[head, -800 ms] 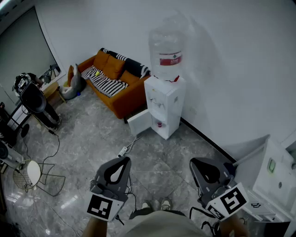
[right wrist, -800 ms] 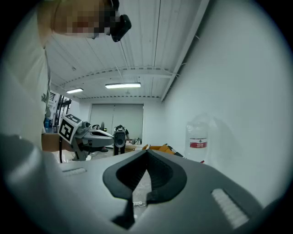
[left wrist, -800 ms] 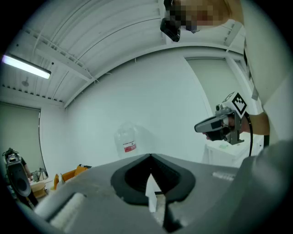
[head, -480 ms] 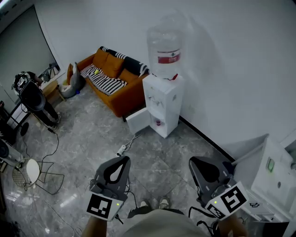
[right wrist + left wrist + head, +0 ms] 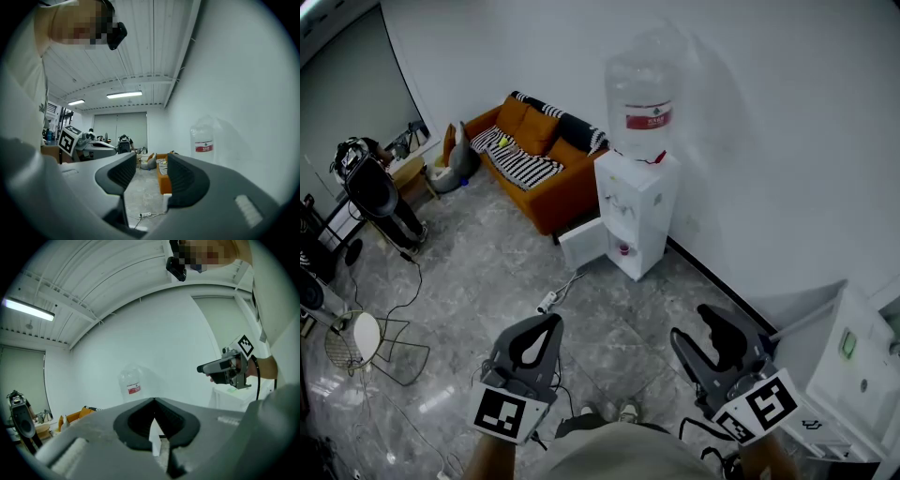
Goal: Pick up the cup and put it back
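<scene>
**Cup out of reach: both tools well short of the dispenser**

Reaching is the step in hand, and no cup can be told for certain. The likeliest candidate is a small reddish object (image 5: 623, 249), too small to identify. It sits in the lower compartment of the white water dispenser (image 5: 637, 211), whose white door (image 5: 581, 246) hangs open to the left.

The right tool (image 5: 688, 322) has its jaws spread with nothing between them. The left tool (image 5: 553, 322) has its jaws pressed together, empty. Both hang above the grey marble floor (image 5: 487, 272), well apart from the dispenser, which stands ahead and between them.

A clean approach would mean stepping closer and dropping the right tool to compartment height. It should enter straight on with jaws wide, clear of the door, and close only once the object sits between the pads.
</scene>
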A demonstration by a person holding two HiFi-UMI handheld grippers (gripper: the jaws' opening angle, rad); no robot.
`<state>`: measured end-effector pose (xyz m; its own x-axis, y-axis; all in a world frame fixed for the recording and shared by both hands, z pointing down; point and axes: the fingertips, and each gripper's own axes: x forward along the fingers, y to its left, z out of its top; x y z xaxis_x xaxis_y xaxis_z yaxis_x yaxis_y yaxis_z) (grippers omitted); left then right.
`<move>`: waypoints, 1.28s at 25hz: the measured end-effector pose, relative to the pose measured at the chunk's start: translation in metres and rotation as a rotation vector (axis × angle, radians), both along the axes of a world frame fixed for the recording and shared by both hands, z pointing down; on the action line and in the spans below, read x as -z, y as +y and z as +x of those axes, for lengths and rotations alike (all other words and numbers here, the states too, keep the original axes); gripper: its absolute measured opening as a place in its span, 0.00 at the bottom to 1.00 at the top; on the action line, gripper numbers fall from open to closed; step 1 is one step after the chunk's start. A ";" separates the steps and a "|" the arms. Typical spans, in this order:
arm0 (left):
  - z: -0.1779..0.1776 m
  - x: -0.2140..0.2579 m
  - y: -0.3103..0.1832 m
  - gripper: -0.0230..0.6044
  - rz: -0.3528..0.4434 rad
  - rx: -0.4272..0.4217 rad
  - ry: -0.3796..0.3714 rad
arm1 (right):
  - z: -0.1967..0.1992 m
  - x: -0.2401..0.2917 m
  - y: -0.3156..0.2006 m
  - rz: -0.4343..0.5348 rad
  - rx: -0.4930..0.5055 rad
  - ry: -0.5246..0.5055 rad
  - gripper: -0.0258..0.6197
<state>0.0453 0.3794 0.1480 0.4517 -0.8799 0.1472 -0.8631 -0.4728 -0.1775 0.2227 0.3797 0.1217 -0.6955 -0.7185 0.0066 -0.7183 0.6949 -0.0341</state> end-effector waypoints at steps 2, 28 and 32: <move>0.003 0.001 0.000 0.04 0.003 0.003 0.002 | 0.004 0.001 -0.003 0.009 -0.011 -0.002 0.37; -0.025 -0.018 -0.104 0.04 0.022 0.005 0.046 | -0.038 -0.029 -0.112 0.003 0.005 0.044 0.41; -0.049 -0.022 -0.139 0.04 0.008 0.006 0.046 | -0.061 -0.032 -0.149 -0.010 0.002 0.049 0.42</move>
<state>-0.0032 0.2405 0.1699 0.4521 -0.8840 0.1193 -0.8734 -0.4658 -0.1417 0.1617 0.2304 0.1540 -0.6957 -0.7168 0.0476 -0.7178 0.6963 -0.0055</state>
